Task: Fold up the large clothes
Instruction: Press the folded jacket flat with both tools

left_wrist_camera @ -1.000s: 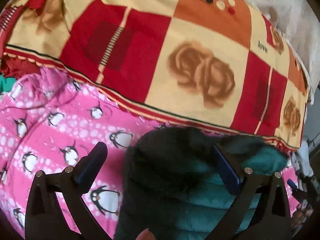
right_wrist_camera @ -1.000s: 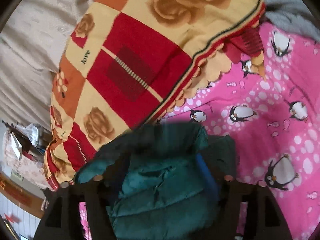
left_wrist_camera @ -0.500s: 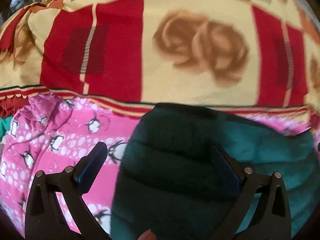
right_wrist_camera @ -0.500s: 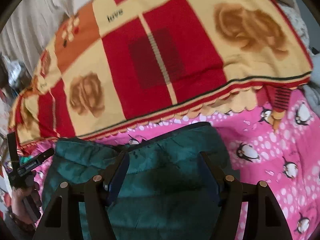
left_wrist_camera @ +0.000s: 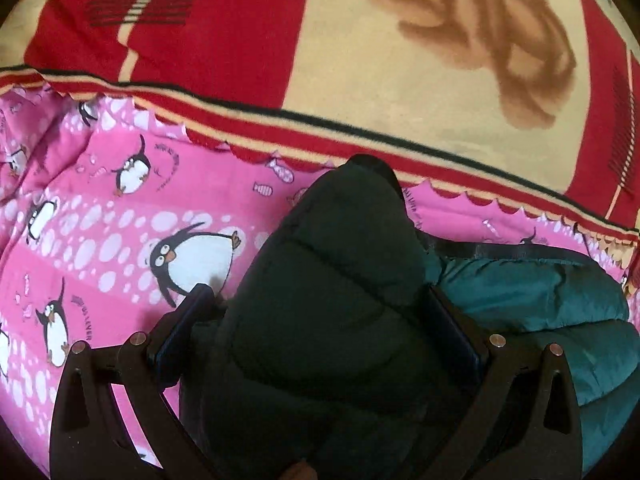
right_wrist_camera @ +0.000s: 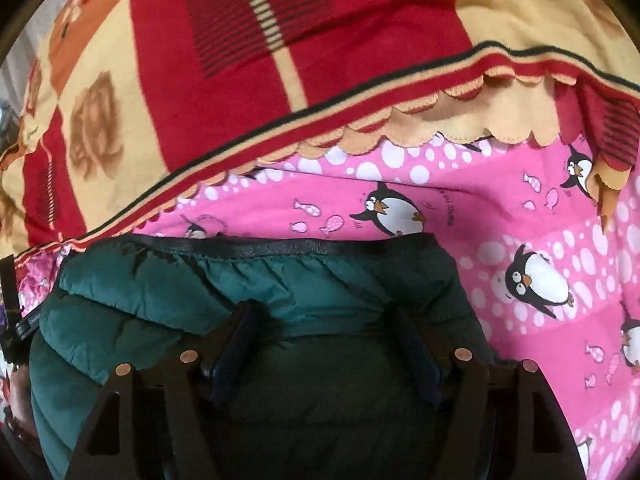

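Left wrist view: my left gripper (left_wrist_camera: 320, 320) is clamped on the jacket (left_wrist_camera: 332, 320); the right gripper (right_wrist_camera: 324, 344) also grips it, keeping the folded edge together on the sheet (right_wrist_camera: 520, 216).

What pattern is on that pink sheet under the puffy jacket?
Black-and-white penguins, little fish and white dots on the pink sheet; the right wrist view shows it best.

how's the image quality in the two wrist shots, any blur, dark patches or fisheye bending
Left wrist view: the green puffer jacket between the fingers is in deep shadow, nearly black; the rose blanket is soft and bows along its stripe. Right wrist view: the jacket is brighter near its hem, dark by the fingers; the penguin sheet is sharp; corners vignette black.
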`<state>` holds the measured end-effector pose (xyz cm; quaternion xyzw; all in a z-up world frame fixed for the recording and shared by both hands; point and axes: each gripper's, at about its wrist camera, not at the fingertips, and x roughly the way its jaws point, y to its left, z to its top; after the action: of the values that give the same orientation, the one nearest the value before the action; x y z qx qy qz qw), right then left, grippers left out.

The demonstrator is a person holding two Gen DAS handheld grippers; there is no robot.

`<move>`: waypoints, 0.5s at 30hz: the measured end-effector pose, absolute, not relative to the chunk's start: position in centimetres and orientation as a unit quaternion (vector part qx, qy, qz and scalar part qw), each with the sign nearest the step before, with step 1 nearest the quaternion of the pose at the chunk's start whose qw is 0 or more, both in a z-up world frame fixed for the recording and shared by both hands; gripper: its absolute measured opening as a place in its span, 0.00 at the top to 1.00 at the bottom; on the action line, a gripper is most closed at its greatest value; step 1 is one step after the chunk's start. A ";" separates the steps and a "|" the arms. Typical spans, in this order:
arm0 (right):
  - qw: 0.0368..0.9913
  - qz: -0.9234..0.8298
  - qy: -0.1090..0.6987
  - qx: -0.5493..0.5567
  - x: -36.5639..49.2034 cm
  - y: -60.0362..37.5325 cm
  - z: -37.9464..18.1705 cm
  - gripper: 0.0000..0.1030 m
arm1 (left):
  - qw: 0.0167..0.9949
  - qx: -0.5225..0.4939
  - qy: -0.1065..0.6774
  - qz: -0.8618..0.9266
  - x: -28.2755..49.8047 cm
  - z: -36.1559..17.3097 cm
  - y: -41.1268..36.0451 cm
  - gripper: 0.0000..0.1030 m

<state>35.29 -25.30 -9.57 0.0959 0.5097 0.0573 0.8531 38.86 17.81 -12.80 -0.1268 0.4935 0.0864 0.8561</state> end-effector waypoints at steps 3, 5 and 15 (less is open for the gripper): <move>0.853 0.059 0.509 0.099 35.3 -25.4 -9.5 0.31 | 0.854 -0.129 0.497 0.085 38.7 -12.6 18.0 0.00; 0.852 0.058 0.511 0.099 35.2 -25.3 -9.1 0.30 | 0.850 -0.128 0.504 0.085 38.4 -11.7 18.0 0.00; 0.890 0.091 0.441 0.075 25.4 -21.4 1.6 0.32 | 0.909 -0.089 0.407 -0.003 27.3 -1.4 10.1 0.00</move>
<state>25.41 -21.35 1.62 0.0754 0.4405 0.0907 0.8900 27.29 10.06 -1.37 -0.0892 0.4072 -0.0034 0.9090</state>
